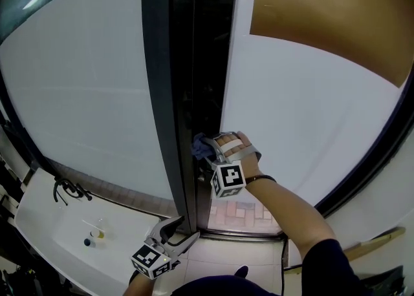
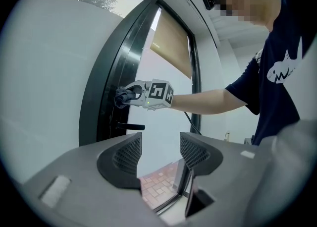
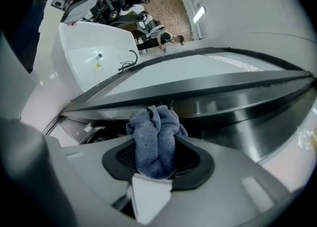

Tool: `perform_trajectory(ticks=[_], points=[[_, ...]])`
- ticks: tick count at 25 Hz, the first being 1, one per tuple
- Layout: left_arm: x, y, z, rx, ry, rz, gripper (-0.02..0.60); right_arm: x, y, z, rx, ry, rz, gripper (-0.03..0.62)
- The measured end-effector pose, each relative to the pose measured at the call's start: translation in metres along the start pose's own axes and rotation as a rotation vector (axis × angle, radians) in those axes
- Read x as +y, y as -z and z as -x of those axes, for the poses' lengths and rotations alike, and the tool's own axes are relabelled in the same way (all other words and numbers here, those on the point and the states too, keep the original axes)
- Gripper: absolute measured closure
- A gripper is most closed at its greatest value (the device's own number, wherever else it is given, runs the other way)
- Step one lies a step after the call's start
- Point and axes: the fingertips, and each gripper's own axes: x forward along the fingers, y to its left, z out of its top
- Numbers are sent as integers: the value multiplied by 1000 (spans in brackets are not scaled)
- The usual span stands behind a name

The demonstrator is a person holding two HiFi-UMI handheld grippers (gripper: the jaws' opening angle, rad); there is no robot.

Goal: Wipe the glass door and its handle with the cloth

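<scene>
**Head view.** The right gripper (image 1: pixel 208 156) is reaching up to the dark door frame (image 1: pixel 160 94), at the edge of the frosted glass door (image 1: pixel 304 126). It is holding a bunched blue-grey cloth (image 1: pixel 202 147) at that edge. The left gripper (image 1: pixel 182 231) is hanging low near the foot of the frame, well below the right one. A white sink (image 1: pixel 39 220) with a dark faucet (image 1: pixel 68 190) is sitting at lower left.

**Left gripper view.** The left gripper (image 2: pixel 159 154) is showing its jaws standing wide apart, with only brick paving and the bottom of the frame showing through the gap. Further up, the right gripper (image 2: pixel 138 94) is pushing the cloth (image 2: pixel 123 97) toward the frame. It is sitting just above the dark lever handle (image 2: pixel 130 127) and apart from it. A tan roller blind (image 2: pixel 172 47) is hanging behind the glass.

**Right gripper view.** The right gripper (image 3: pixel 157 164) is clamping the cloth (image 3: pixel 154 134) between narrow jaws. The folds are bulging out above the pads. The cloth's top is lying up against the door frame (image 3: pixel 223 99); actual contact cannot be confirmed. The sink (image 3: pixel 94 42) is showing beyond.
</scene>
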Motion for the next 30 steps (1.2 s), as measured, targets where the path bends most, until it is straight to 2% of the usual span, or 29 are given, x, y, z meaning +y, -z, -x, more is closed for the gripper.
perform_trajectory(ticks=[3, 10, 20, 25, 30], points=[[-7, -7, -4, -7, 9, -13, 342, 3, 5, 4, 24, 0, 40, 442], [-15, -34, -14, -52, 32, -45, 344, 11, 39, 27, 90, 12, 50, 442], [-32, -29, -30, -49, 100, -52, 344, 17, 107, 75, 204, -5, 56, 444], [-31, -32, -31, -43, 106, -49, 344, 22, 145, 110, 268, 2, 25, 444], [-25, -26, -28, -44, 109, -44, 344, 31, 200, 149, 372, 21, -5, 442]])
